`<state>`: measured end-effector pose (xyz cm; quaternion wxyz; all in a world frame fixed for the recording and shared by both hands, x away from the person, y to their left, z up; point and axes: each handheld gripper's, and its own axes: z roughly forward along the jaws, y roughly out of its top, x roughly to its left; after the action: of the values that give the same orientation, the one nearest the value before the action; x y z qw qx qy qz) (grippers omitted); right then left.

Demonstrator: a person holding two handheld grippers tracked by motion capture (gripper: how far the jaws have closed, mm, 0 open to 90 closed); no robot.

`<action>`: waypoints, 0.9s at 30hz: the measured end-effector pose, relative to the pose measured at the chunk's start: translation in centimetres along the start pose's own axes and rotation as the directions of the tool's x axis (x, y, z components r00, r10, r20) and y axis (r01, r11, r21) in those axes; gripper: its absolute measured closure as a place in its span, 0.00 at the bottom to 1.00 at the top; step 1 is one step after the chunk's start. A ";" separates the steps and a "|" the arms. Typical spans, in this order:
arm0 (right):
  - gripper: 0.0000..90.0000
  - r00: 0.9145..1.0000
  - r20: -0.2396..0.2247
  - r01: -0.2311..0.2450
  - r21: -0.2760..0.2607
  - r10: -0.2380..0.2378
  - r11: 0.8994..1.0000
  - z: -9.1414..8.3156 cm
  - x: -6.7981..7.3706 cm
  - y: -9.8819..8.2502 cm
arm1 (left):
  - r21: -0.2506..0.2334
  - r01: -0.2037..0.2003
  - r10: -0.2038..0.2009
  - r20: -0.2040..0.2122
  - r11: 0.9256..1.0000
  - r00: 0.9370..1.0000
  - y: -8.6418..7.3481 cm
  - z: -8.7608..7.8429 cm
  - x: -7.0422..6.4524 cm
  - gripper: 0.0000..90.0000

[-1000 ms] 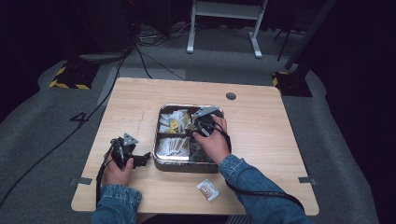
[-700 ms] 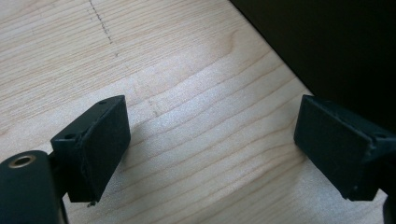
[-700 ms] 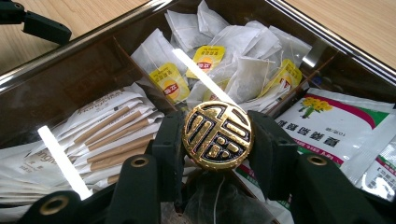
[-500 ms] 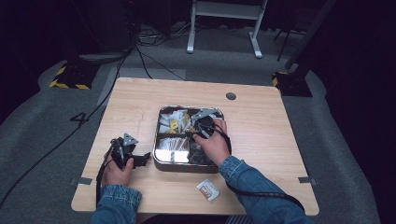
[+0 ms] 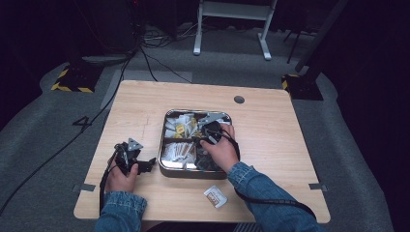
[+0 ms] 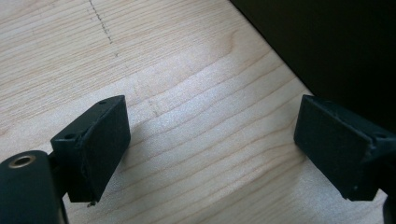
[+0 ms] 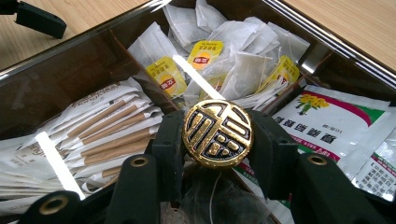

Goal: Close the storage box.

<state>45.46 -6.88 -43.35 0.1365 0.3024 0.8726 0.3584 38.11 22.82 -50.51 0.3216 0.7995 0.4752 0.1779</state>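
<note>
A round gold knob (image 7: 217, 134) with a raised black-and-gold character on its face, clamped at both sides and upright in the right gripper view. Behind it lies the metal tray (image 7: 95, 35) — tea bags (image 7: 219, 56) at twelve o'clock, sachets (image 7: 336, 116) at three.

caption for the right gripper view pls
Right claw shut on a round gold knob above a tray of tea bags.

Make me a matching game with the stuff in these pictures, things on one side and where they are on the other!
Things:
1. round gold knob with a black pattern
2. white tea bags with yellow tags
3. small white packet
4. left gripper

Places:
A. open above bare wooden table
B. pinched between right gripper jaws
C. on the table outside the metal tray
D. piled in a tray compartment

Pairs: 1-B, 2-D, 3-C, 4-A
</note>
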 end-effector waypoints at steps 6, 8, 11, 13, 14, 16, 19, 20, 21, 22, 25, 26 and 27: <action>0.62 1.000 -0.014 0.001 0.001 -0.001 1.000 0.0 -0.1 0.0 | 0.000 0.000 0.000 0.000 1.000 1.000 0.0 0.0 0.0 0.12; 0.58 1.000 -0.015 0.001 -0.010 -0.001 1.000 -0.1 -0.2 0.0 | 0.000 0.000 0.000 0.000 1.000 1.000 0.0 0.0 0.0 0.12; 0.53 1.000 -0.019 -0.005 -0.030 0.004 1.000 -0.5 -0.3 0.2 | 0.000 0.000 0.000 0.000 1.000 1.000 0.0 0.0 0.0 0.12; 0.51 1.000 -0.020 -0.005 -0.040 0.004 0.999 -0.8 -0.4 0.3 | 0.000 0.000 0.000 0.000 1.000 1.000 0.0 0.0 0.0 0.12; 0.49 1.000 -0.021 -0.005 -0.045 0.004 0.999 -1.0 -0.5 0.3 | 0.000 0.000 0.000 0.000 1.000 1.000 0.0 0.0 0.0 0.12; 0.47 1.000 -0.021 -0.008 -0.055 0.007 0.998 -1.4 -0.6 0.4 | 0.001 0.000 0.000 0.000 1.000 1.000 0.0 0.0 0.0 0.12; 0.44 1.000 -0.025 -0.014 -0.082 0.012 0.997 -2.4 -1.1 0.5 | 0.001 0.001 -0.001 0.001 1.000 1.000 0.0 0.0 0.0 0.12; 0.43 1.000 -0.025 -0.017 -0.088 0.015 0.996 -2.8 -1.3 0.5 | 0.001 0.001 -0.001 0.001 1.000 1.000 0.0 0.0 0.0 0.12; 0.43 1.000 -0.024 -0.020 -0.092 0.018 0.996 -3.1 -1.4 0.5 | 0.001 0.001 -0.001 0.001 1.000 1.000 0.0 0.0 0.0 0.12; 0.43 0.999 -0.025 -0.024 -0.101 0.021 0.995 -3.5 -1.7 0.4 | 0.001 0.001 -0.001 0.001 1.000 1.000 0.0 0.0 0.0 0.12; 0.42 0.999 -0.024 -0.029 -0.117 0.027 0.993 -4.6 -2.3 0.4 | 0.001 0.001 -0.001 -0.001 1.000 1.000 0.0 0.0 0.0 0.12; 0.42 0.999 -0.022 -0.031 -0.121 0.028 0.992 -4.9 -2.4 0.3 | 0.001 0.001 -0.001 -0.002 1.000 1.000 0.0 0.0 0.0 0.12; 0.42 0.999 -0.022 -0.032 -0.127 0.029 0.991 -5.3 -2.7 0.3 | 0.000 0.002 -0.002 -0.003 1.000 1.000 0.0 0.0 0.0 0.12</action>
<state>45.24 -11.27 -39.35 0.1410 0.3028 0.8446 0.4184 38.08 22.82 -50.51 0.3208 0.7988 0.4765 0.1787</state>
